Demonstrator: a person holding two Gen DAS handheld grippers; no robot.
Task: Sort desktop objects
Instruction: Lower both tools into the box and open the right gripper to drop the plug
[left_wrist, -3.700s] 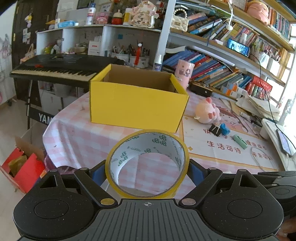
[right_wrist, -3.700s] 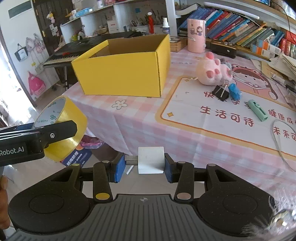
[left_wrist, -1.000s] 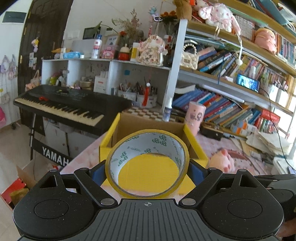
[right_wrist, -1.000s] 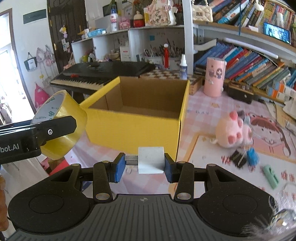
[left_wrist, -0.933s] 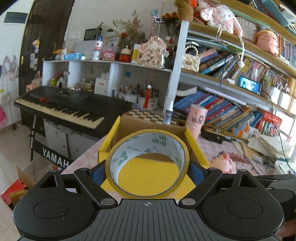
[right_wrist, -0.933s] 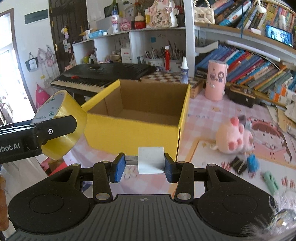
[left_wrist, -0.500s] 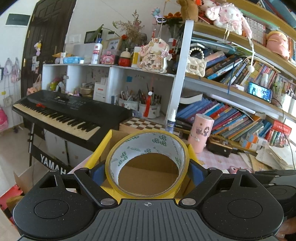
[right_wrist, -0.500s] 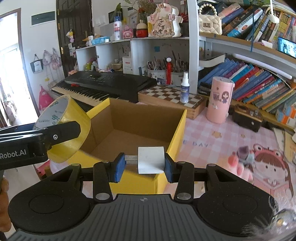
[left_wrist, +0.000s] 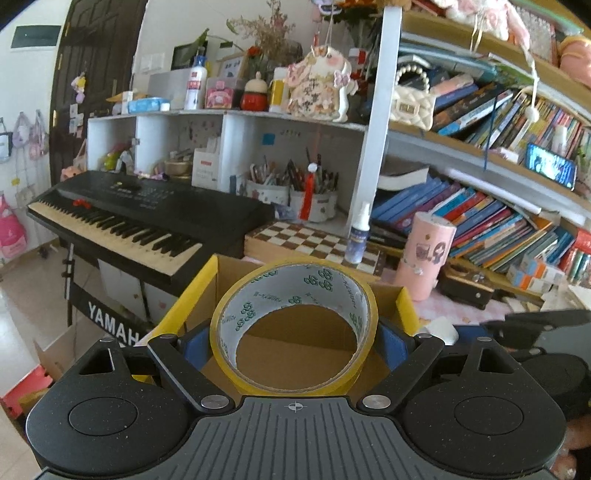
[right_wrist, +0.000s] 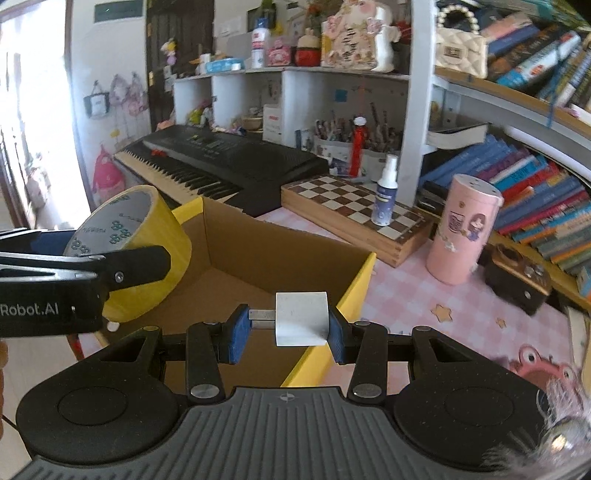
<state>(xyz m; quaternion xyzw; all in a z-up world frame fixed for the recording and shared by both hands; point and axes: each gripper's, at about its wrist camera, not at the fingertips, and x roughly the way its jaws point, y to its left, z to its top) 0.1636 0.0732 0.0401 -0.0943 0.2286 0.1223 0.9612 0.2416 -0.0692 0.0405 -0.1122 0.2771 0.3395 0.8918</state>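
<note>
My left gripper (left_wrist: 294, 341) is shut on a yellow tape roll (left_wrist: 236, 321), its blue pads pressing both sides. The roll hangs over the open yellow cardboard box (left_wrist: 195, 291), whose brown inside shows through the roll's hole. In the right wrist view the same tape roll (right_wrist: 155, 236) and the left gripper sit at the left, above the box's near left corner. My right gripper (right_wrist: 286, 334) is shut on a white plug adapter (right_wrist: 301, 317), metal prongs against the left pad, held above the yellow box (right_wrist: 354, 280) near its right wall.
Behind the box lie a chessboard (right_wrist: 354, 206), a spray bottle (right_wrist: 386, 195) and a pink cylinder tin (right_wrist: 463, 236) on the pink checked tablecloth (right_wrist: 406, 295). A black keyboard (left_wrist: 129, 218) stands at left, bookshelves (left_wrist: 498, 206) at right. A pink plush (right_wrist: 539, 369) lies at lower right.
Both grippers moved forward with their loads, from in front of the box to over its opening. The box now fills the lower view and its inside is visible.
</note>
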